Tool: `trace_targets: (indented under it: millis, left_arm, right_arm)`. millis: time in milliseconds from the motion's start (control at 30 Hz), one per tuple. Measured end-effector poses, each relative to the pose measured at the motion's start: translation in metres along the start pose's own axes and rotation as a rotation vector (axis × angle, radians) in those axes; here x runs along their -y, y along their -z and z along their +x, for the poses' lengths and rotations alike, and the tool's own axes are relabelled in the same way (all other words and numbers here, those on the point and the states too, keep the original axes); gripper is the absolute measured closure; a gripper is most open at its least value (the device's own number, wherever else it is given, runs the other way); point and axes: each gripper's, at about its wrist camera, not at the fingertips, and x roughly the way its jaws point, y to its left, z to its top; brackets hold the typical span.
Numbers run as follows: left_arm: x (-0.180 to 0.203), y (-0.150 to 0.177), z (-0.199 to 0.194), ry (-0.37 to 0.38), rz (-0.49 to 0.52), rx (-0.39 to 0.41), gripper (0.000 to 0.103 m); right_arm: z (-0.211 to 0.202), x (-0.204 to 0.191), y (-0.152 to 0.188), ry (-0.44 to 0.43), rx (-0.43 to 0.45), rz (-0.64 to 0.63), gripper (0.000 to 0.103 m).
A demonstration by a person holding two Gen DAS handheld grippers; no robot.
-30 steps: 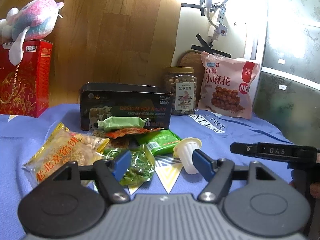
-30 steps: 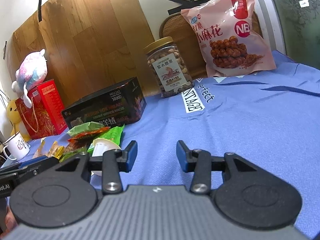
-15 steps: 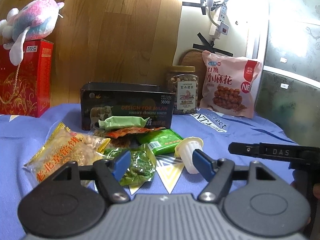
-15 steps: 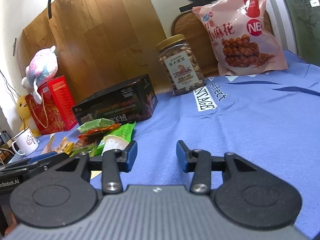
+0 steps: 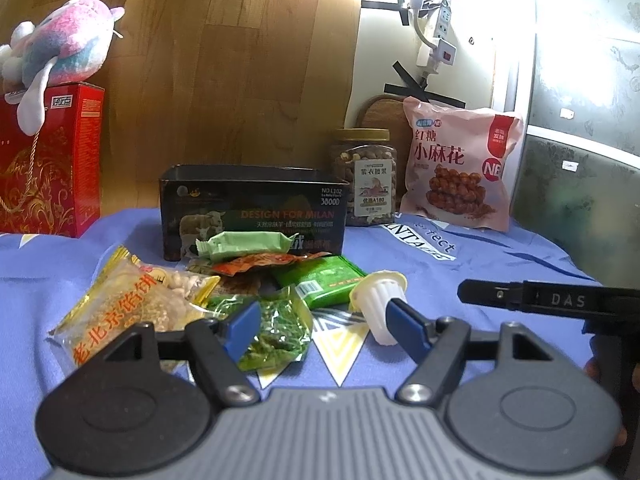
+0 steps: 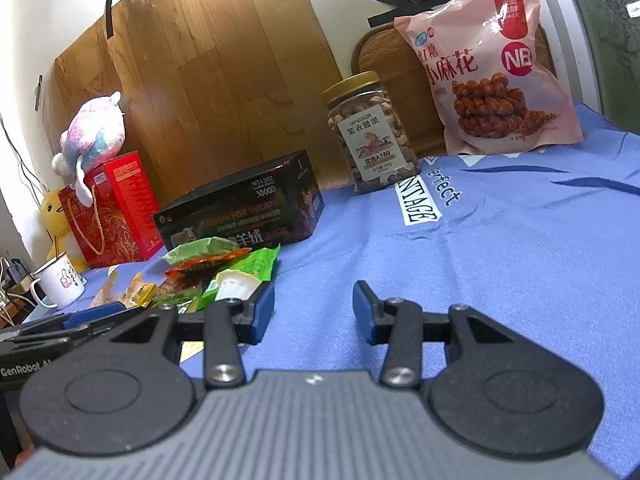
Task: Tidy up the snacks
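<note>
A heap of small snack packets [image 5: 256, 268] lies on the blue cloth in front of a dark open box [image 5: 252, 204]: a yellow pastry bag [image 5: 120, 308], green packets and a white jelly cup [image 5: 378, 300] on its side. My left gripper [image 5: 322, 328] hovers open just short of the heap, nothing between its blue pads. My right gripper [image 6: 314, 310] is open over bare cloth, right of the same heap [image 6: 212, 272]. Its side [image 5: 548, 300] shows at the right in the left wrist view.
A nut jar [image 6: 370, 136] and a pink bag of twisted snacks [image 6: 488, 72] stand at the back against the wall. A red gift box [image 6: 108, 212] with a plush toy [image 6: 94, 132] on top and a white mug [image 6: 58, 284] sit at the left.
The right wrist view has tilted and swung a little, so the jar and pink bag sit further right and larger. The left gripper and the snacks have not moved.
</note>
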Motion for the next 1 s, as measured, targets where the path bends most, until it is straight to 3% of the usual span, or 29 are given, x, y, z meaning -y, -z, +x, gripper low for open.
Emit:
trace_targets:
  millis: [367,567,1000]
  left_arm:
    - [0.001,0.001,-0.004,0.004,0.002,0.016,0.031]
    - [0.008,0.001,0.002,-0.008,0.04,-0.035,0.031]
    - [0.004,0.001,0.008,-0.077,0.01,-0.058,0.031]
  right_arm:
    - [0.001,0.0,-0.001,0.007,-0.008,0.002,0.057]
    - [0.005,0.002,-0.002,0.018,-0.021,0.021,0.057]
    - [0.004,0.004,-0.001,-0.022,-0.03,0.026,0.057]
